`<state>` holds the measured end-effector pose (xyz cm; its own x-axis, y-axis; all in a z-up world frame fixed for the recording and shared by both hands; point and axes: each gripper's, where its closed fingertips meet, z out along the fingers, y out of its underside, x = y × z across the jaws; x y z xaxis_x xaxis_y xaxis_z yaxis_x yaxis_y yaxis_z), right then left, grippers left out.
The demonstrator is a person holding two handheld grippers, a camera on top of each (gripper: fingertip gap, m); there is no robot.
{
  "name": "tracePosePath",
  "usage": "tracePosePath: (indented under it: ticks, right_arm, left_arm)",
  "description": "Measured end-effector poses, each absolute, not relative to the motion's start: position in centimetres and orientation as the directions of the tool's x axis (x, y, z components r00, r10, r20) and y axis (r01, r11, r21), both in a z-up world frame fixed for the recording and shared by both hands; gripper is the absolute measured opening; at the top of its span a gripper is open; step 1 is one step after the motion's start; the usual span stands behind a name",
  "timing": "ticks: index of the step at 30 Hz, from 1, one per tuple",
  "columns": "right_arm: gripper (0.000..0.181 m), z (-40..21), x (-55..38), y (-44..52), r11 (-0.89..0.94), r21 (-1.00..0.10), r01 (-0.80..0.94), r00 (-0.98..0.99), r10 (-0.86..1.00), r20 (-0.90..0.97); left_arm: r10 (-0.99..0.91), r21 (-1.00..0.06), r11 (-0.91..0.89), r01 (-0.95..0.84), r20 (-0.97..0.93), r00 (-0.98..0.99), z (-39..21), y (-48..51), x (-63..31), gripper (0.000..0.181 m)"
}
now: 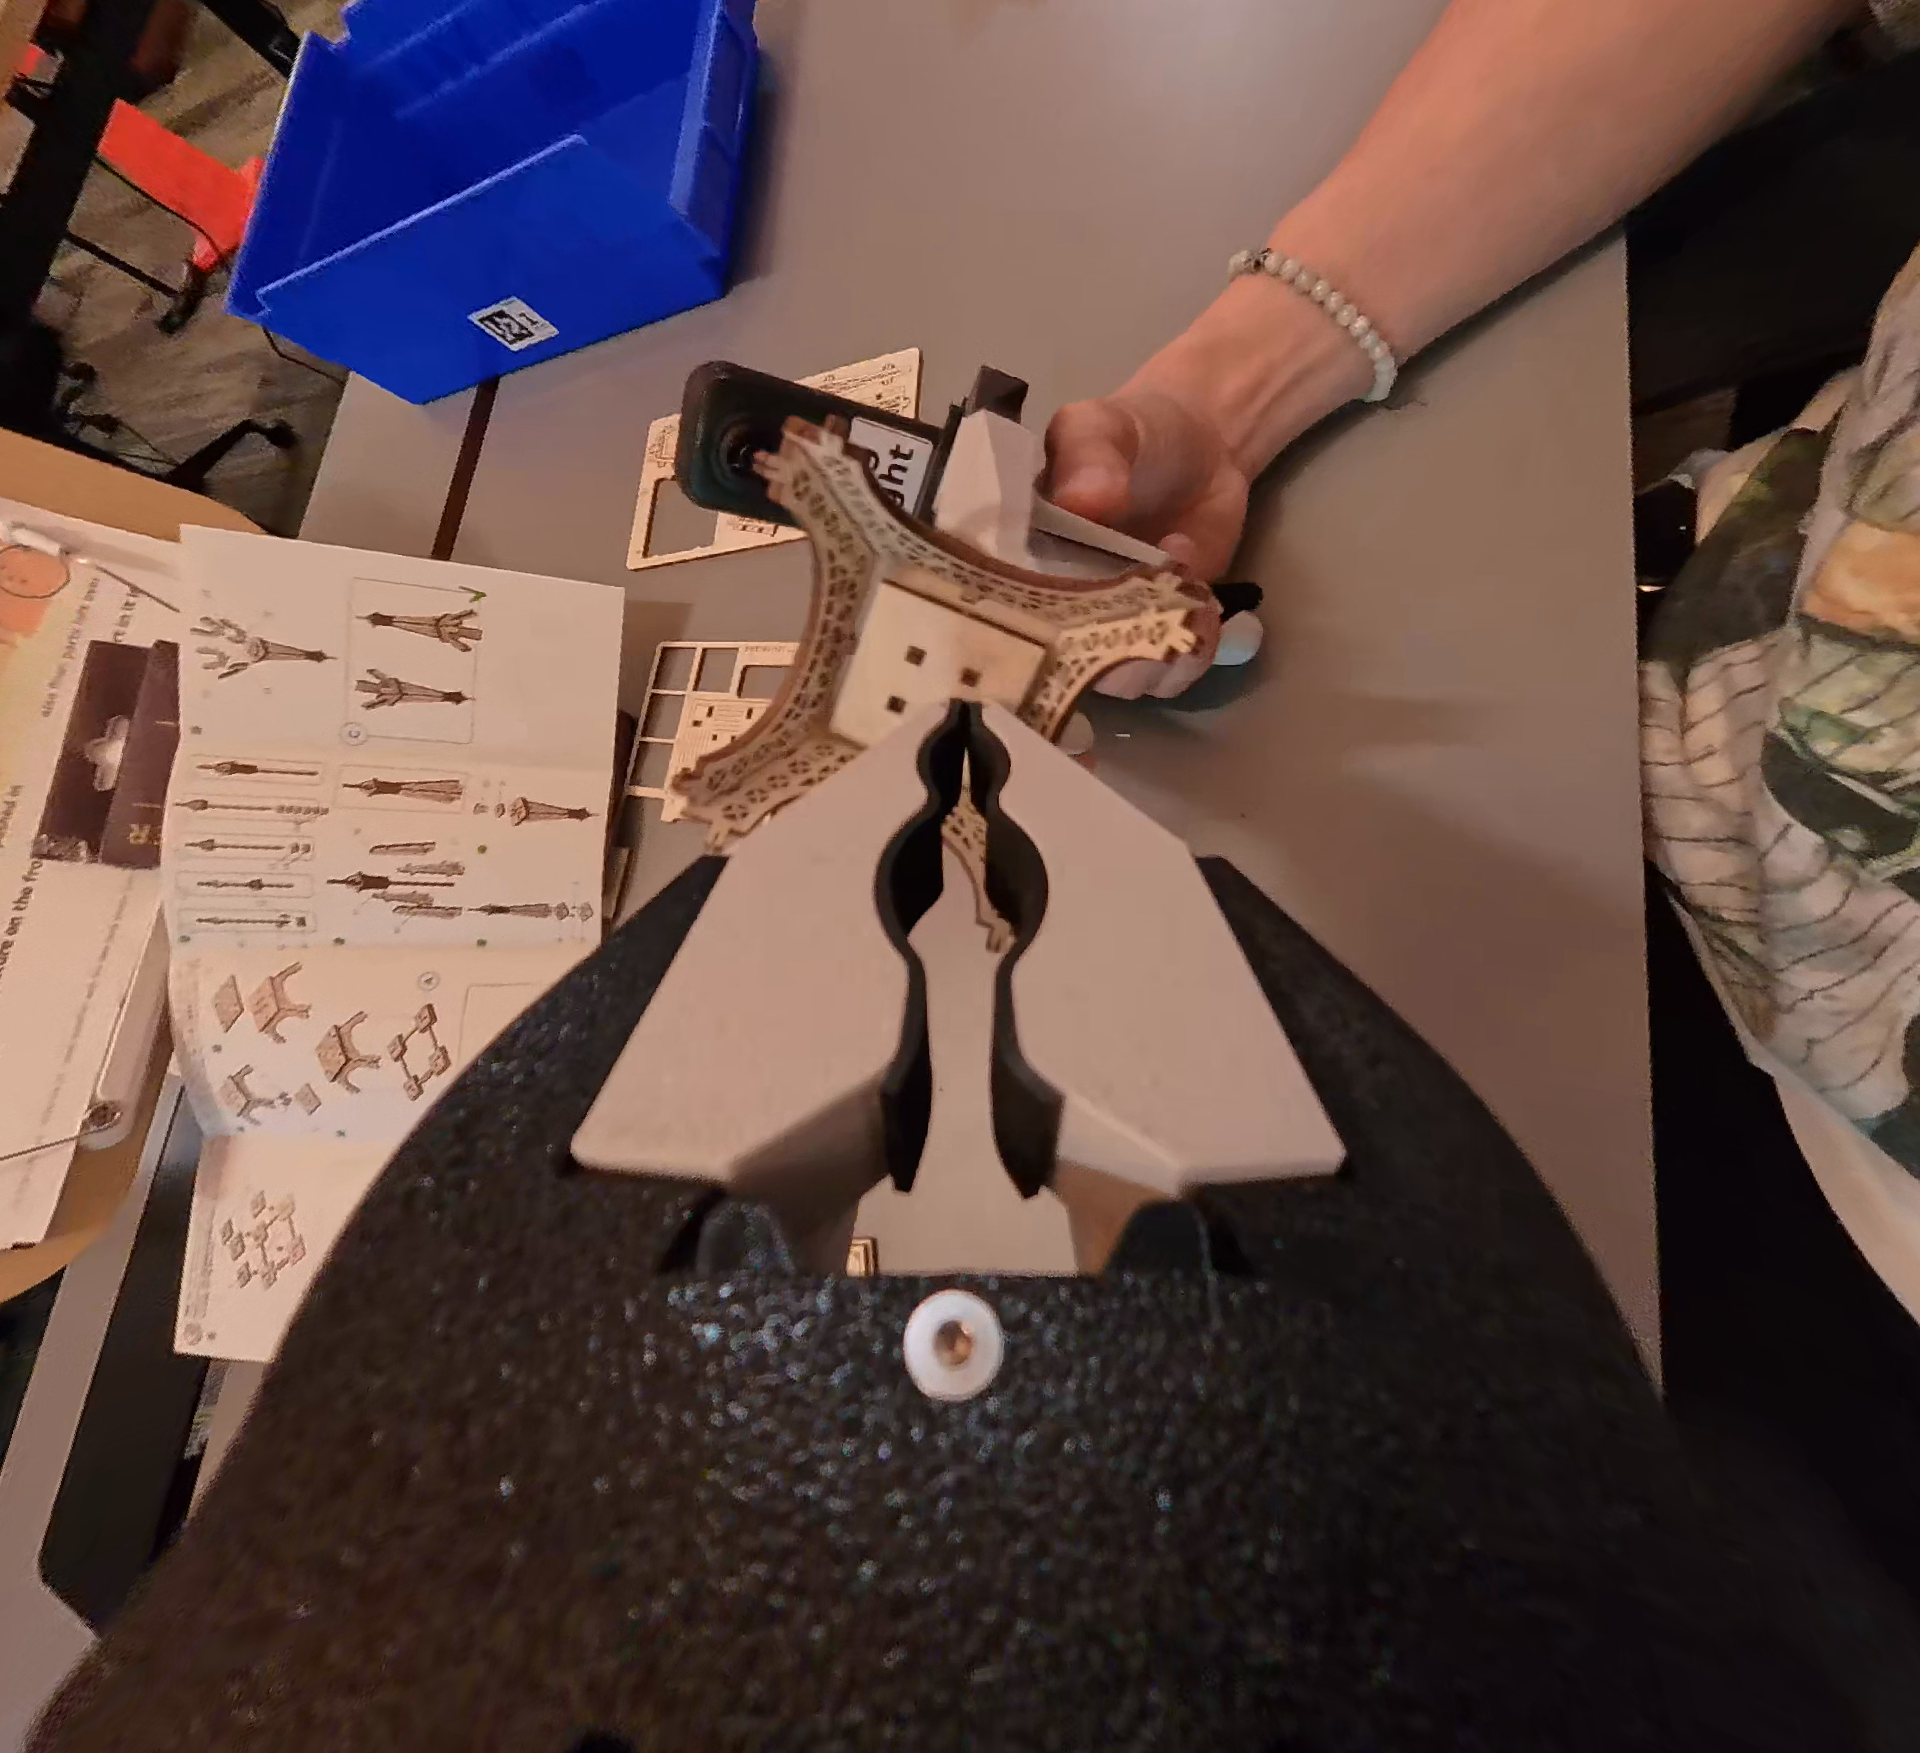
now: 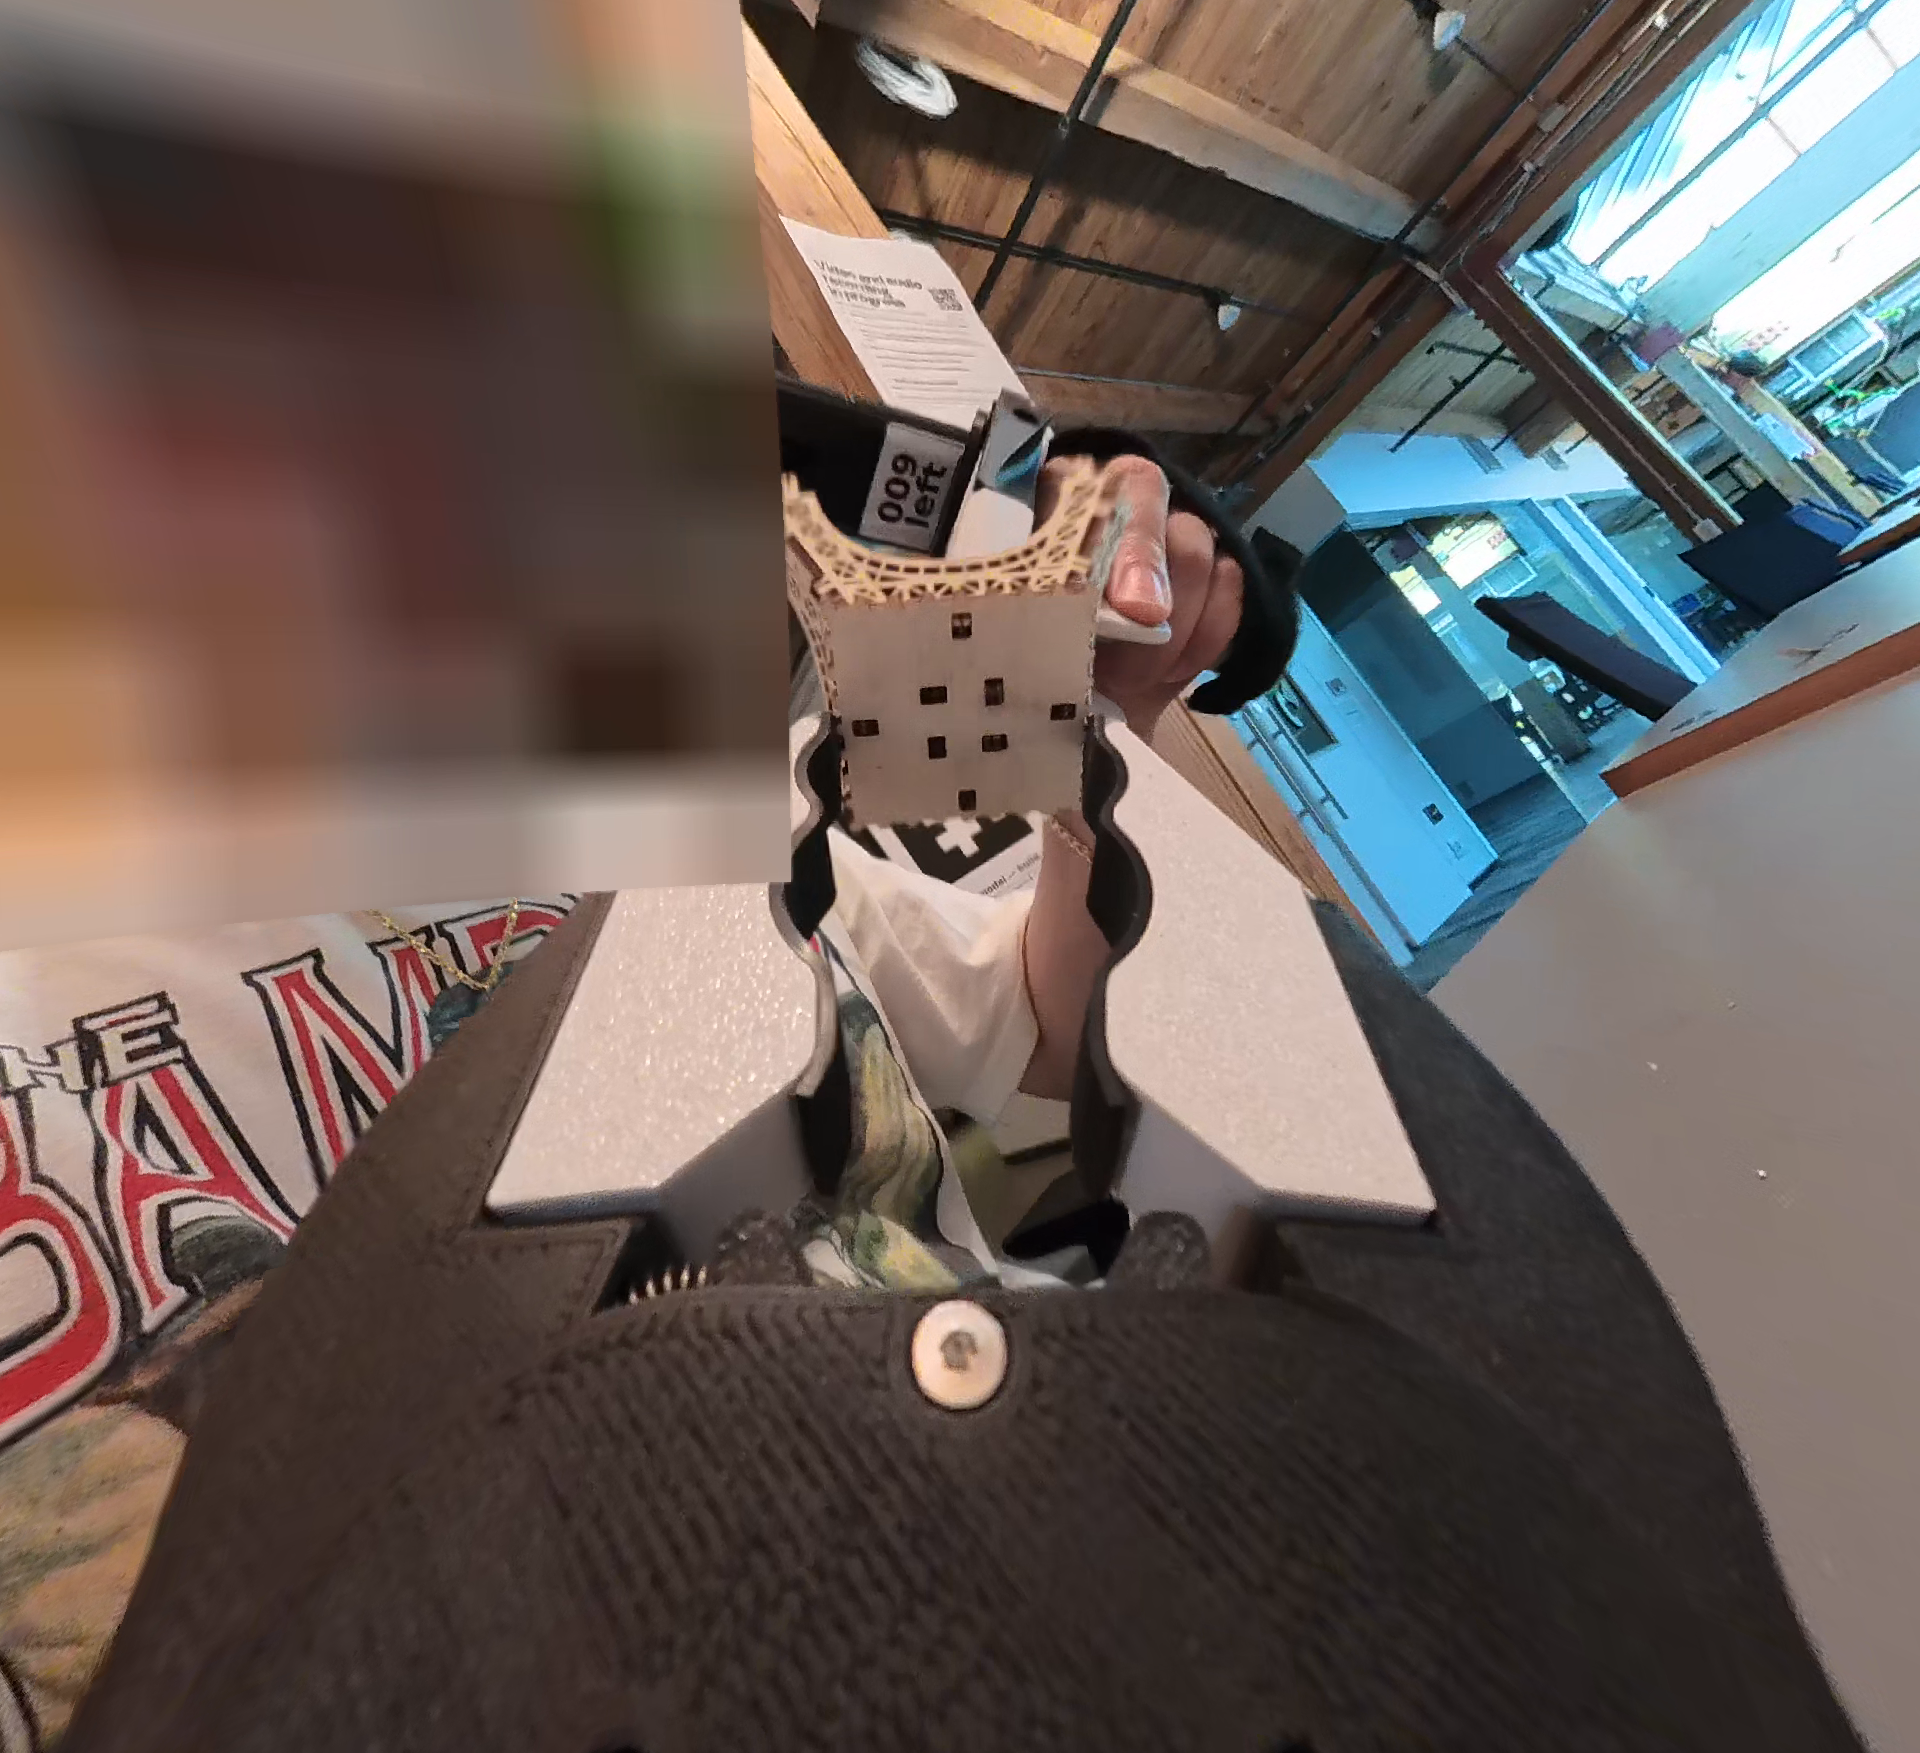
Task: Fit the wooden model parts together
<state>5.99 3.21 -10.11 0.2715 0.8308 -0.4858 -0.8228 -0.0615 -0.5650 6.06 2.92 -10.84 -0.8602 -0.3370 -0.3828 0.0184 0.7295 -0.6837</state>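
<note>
I hold the wooden tower base (image 1: pixel 935 654) mid-frame above the table (image 1: pixel 1299 145), left gripper (image 1: pixel 961 716) pinched nearly closed on one lattice leg, right gripper (image 2: pixel 961 758) clamping its square platform. Twisting either could snap the thin fretwork.

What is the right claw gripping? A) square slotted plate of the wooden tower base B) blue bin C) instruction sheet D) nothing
A: in the right wrist view the right claw has its fingers against both side edges of the wooden tower base, at its square slotted plate.
</note>
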Motion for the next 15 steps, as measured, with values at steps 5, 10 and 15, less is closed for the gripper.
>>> tracePosePath:
  ticks: [5, 10, 15]
  right_arm:
    - [0.045, -10.1, 5.83, 3.18, -0.074, -0.569, -0.819, 0.262, 0.835, -0.485]
    - [0.045, -10.14, 5.99, 3.26, -0.088, -0.554, -0.828, 0.243, 0.834, -0.496]
    - [0.045, -10.21, 5.46, 3.29, -0.106, -0.574, -0.812, 0.239, 0.837, -0.492]
  left_arm:
    - [-0.335, -0.673, 0.739, 0.043, -0.421, -0.843, -10.06, 3.17, 5.97, 0.0]
    - [-0.317, -0.661, 0.75, 0.043, -0.415, -0.853, -10.82, 2.85, 6.08, 0.0]
    - [-0.314, -0.657, 0.753, 0.052, -0.427, -0.848, -10.5, 2.91, 6.07, 0.0]
